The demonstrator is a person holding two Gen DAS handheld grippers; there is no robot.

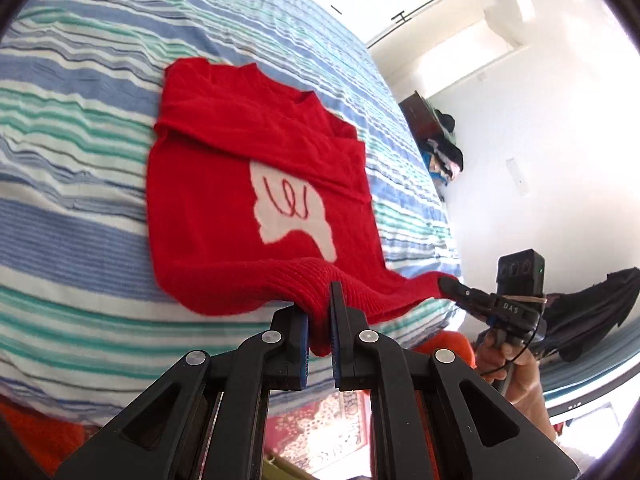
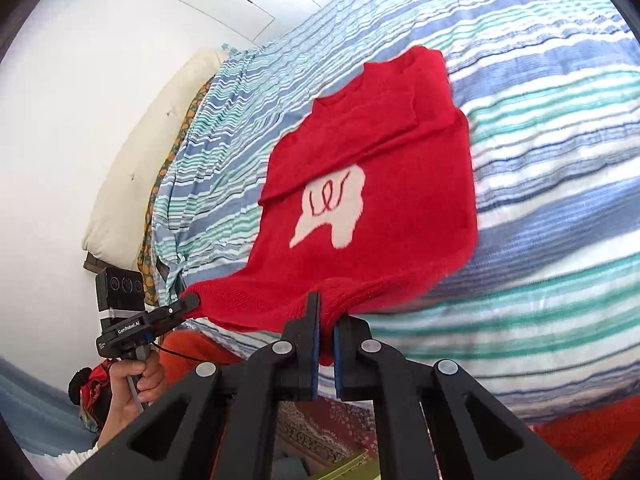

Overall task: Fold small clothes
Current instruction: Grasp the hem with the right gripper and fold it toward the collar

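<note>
Left wrist view: one red sweater (image 1: 224, 200) lies on one striped bedspread (image 1: 80, 220), filling the centre of the frame, with one white patch (image 1: 296, 216) on its front and both sleeves folded across the chest. One claw, the left gripper (image 1: 319, 320), stands at the lower centre; its jaws are drawn narrow and pinch the ribbed hem of the sweater, a fold of red knit showing between the blue pads. The hem rises off the bedspread at that corner, directly above the claw. At the lower right, a second claw, the right gripper (image 1: 450, 285), is closed on the other hem corner, and one hand (image 1: 508, 364) holds its handle. One dark garment (image 1: 592, 312) sits at the right edge, and one patterned rug (image 1: 316, 432) shows at the bottom between the claw's arms. Right wrist view: the same single sweater (image 2: 372, 208) lies across the centre on the bedspread (image 2: 560, 200), collar toward the top of the frame, hem toward the bottom. The right gripper (image 2: 327, 320) at the lower centre has narrow jaws clamped on the hem, which is bunched between the pads just above it. At the lower left the left gripper (image 2: 192, 302) grips the opposite hem corner, one hand (image 2: 136, 384) on its handle. One pale pillow (image 2: 152, 152) lies at the left of the bedspread.
</note>
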